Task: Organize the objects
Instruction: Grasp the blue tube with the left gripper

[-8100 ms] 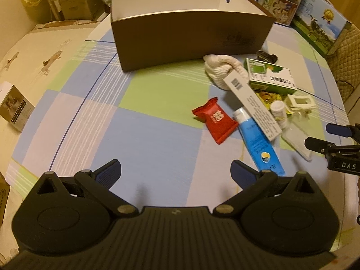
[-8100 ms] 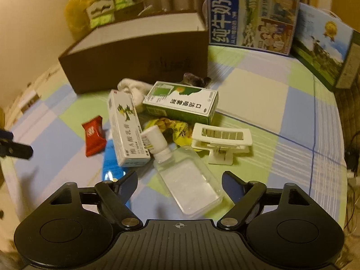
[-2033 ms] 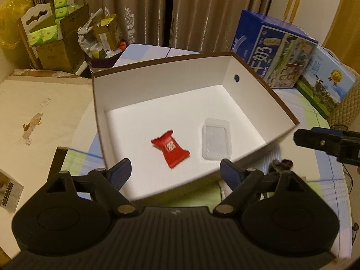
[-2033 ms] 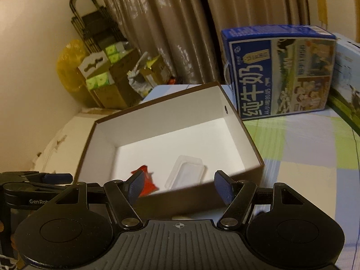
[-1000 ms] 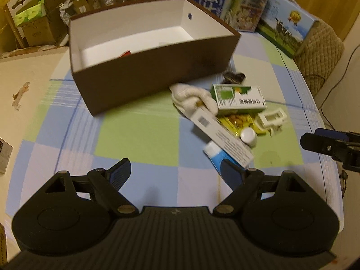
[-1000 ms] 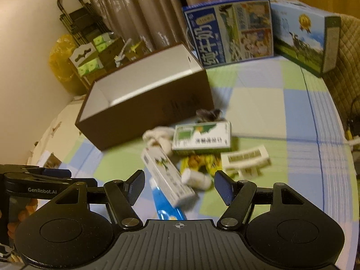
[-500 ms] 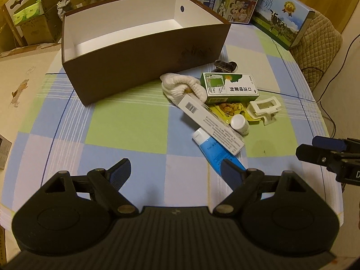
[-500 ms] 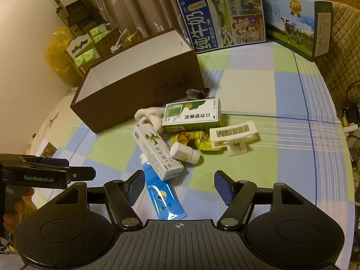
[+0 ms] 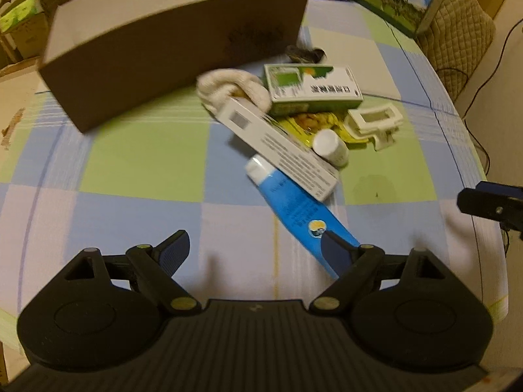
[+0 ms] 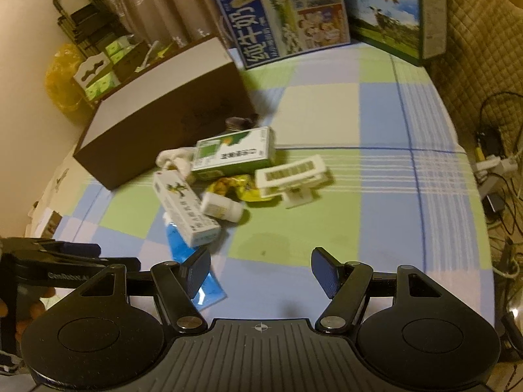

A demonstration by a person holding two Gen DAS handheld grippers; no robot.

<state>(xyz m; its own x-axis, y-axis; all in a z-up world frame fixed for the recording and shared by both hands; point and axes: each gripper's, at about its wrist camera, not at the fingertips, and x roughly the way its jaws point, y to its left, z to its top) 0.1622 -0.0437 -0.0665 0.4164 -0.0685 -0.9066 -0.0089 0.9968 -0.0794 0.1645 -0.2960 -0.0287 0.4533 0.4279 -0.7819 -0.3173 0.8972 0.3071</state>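
A checked cloth in blue, green and white covers the surface (image 9: 137, 150), and a brown cardboard box (image 9: 157, 52) with a white lining is seen at its far side. Two printed milk cartons (image 10: 287, 16) are stood behind the box, beside a quilted chair back (image 10: 480, 32). Just in front of the box a cluster of loose items is gathered: a white rolled cloth (image 9: 228, 88), a green-and-white medicine box (image 9: 313, 88), a yellow snack packet (image 9: 313, 121), a white plastic clip (image 9: 372, 121) and a small white bottle (image 9: 330, 147) lying on its side. A long white carton (image 9: 281, 150) is laid across the cap end of a blue tube (image 9: 297, 209), which is partly covered by it. The left hand-held gripper (image 9: 255, 248) is held with its fingers apart and empty, the tube's flat end just beside its right fingertip. The right hand-held gripper (image 10: 260, 269) is likewise spread and empty over bare cloth.
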